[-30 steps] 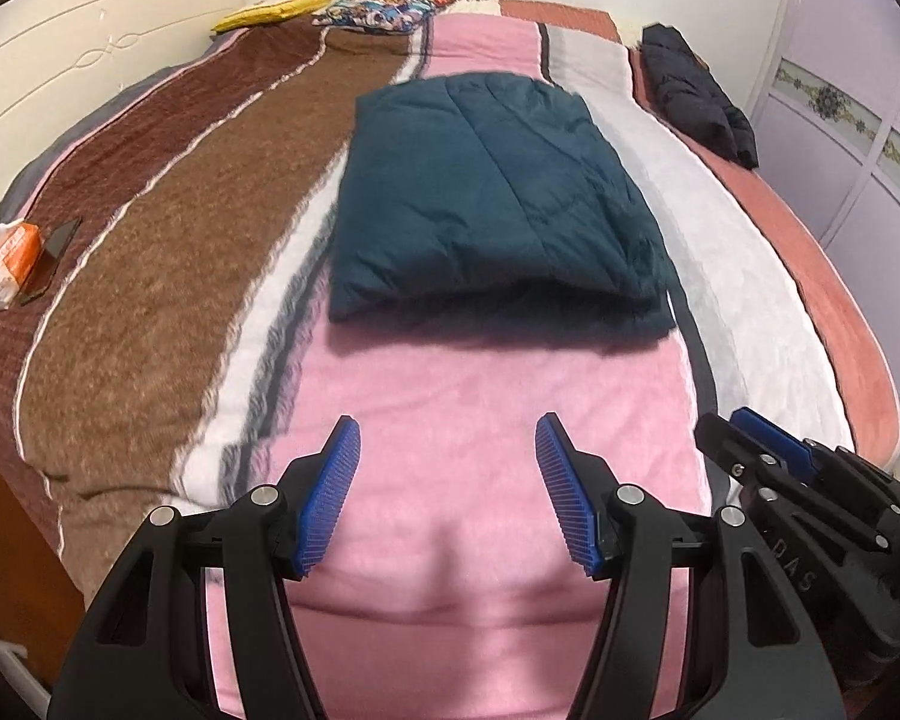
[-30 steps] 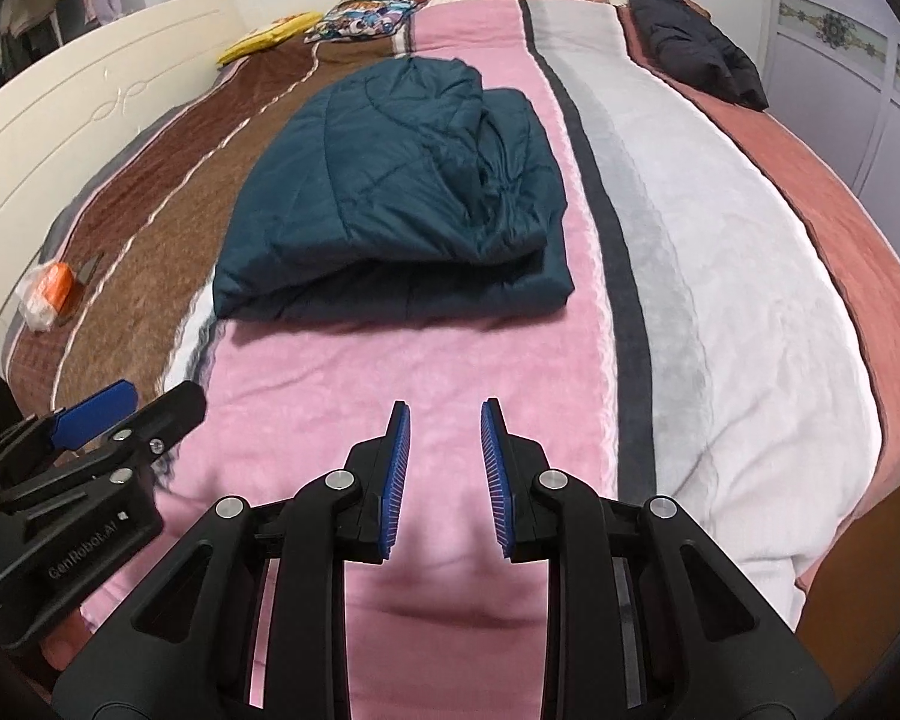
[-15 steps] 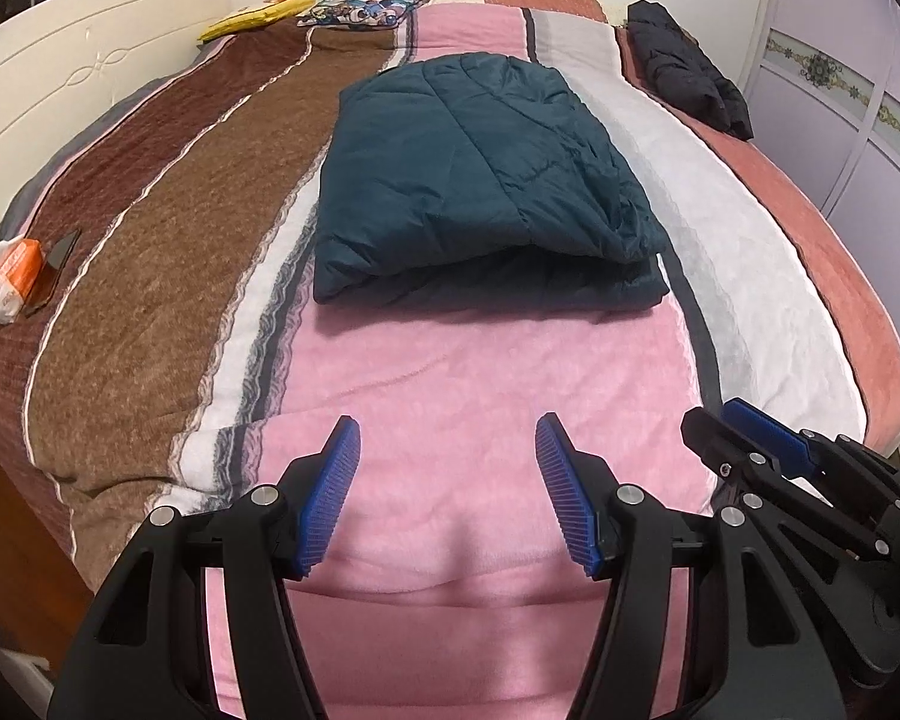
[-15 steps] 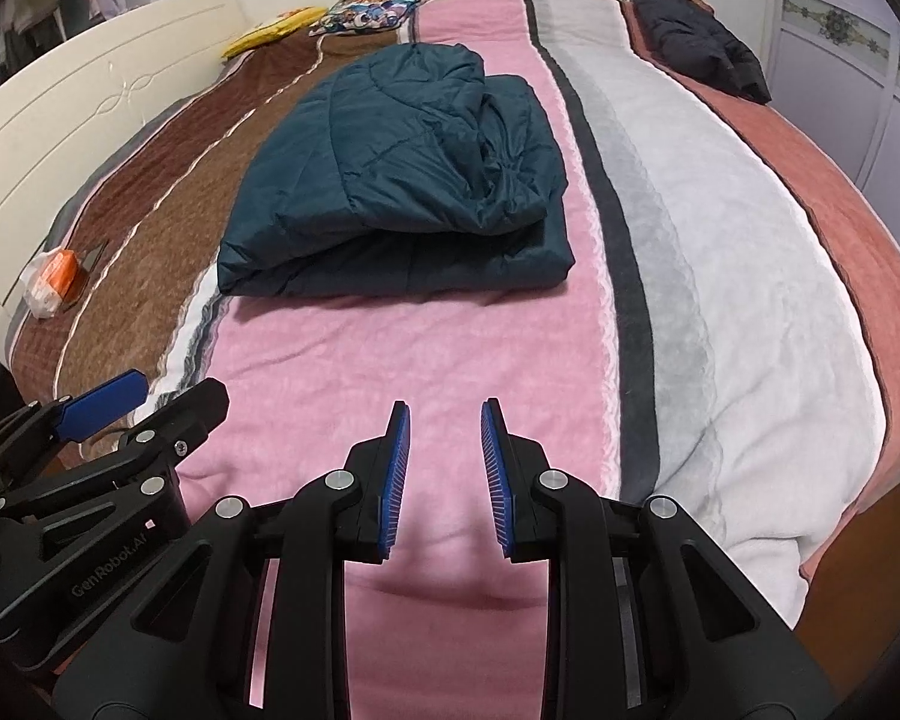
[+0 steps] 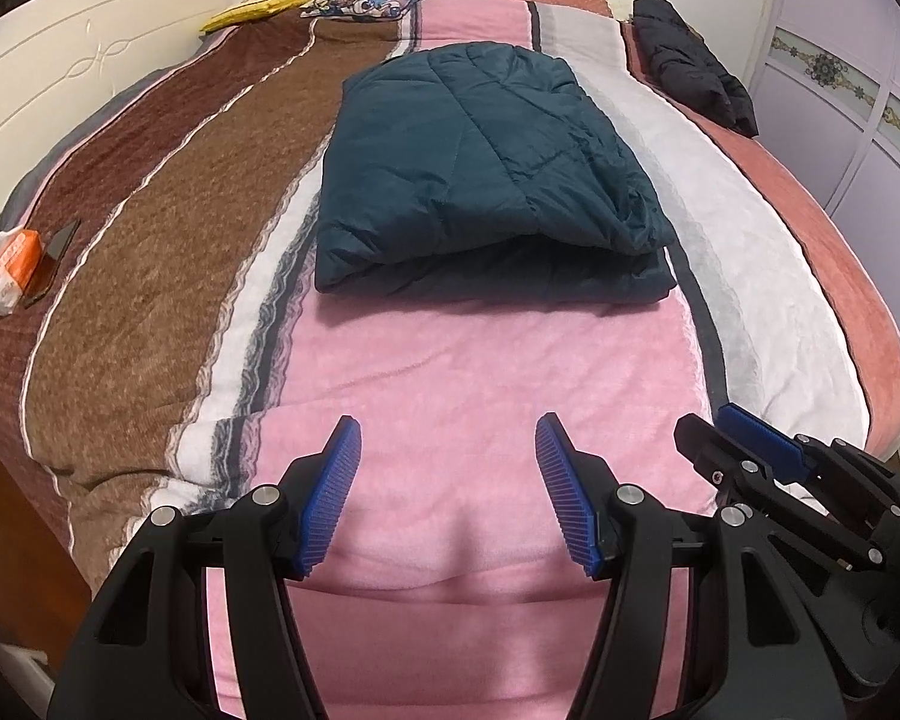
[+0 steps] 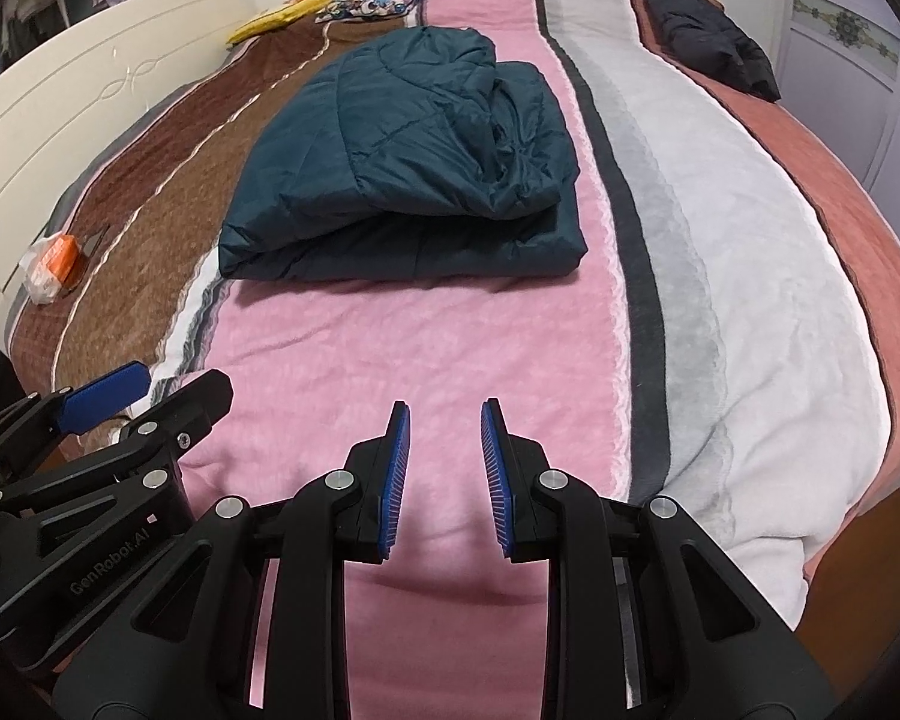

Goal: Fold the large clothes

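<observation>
A: We're at the foot of the bed, looking up along the striped blanket (image 5: pixel 450 396). The teal quilted jacket (image 5: pixel 480 168) lies at twelve o'clock from our left gripper (image 5: pixel 447 492), folded into a thick pad across the pink stripe, well apart from both tools.

B: The left jaws stand wide with nothing but pink fleece showing between them. From the right wrist view, the right gripper (image 6: pixel 444 474) has a narrow gap between its blue pads, and that's empty too.

A: So neither has hold of anything. We'd judge the fold on this jacket nearly done: one doubled edge faces us, and a looser, bunched lobe sits at about one o'clock on top.

B: If we tidy it, we'd go for that bunched right side. We'd widen the right jaws first, since padded fabric is thick, then pinch only the top layer and press it flat.

A: Agreed, and we'd keep the left one steadying the near edge, because slippery shell fabric may slide on fleece.

B: There's a black jacket (image 6: pixel 708 30) at two o'clock, far corner. It looks bundled, possibly next.
</observation>
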A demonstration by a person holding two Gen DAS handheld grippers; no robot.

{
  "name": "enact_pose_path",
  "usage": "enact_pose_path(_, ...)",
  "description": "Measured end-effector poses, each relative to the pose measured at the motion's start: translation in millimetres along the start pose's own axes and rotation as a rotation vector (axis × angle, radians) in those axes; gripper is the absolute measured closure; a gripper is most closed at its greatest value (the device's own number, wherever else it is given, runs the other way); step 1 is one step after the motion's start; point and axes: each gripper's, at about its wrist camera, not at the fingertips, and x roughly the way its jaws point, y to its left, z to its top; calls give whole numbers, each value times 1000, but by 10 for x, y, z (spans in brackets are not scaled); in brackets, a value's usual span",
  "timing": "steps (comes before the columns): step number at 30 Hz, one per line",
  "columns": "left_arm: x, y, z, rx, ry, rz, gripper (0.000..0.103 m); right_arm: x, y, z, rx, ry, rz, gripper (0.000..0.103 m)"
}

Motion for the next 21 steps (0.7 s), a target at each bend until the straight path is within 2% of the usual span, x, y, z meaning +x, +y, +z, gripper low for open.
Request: enact_pose_path(21,13,60,-13,-23,7,-13,44,45,39,-15,-21,17,-7,78)
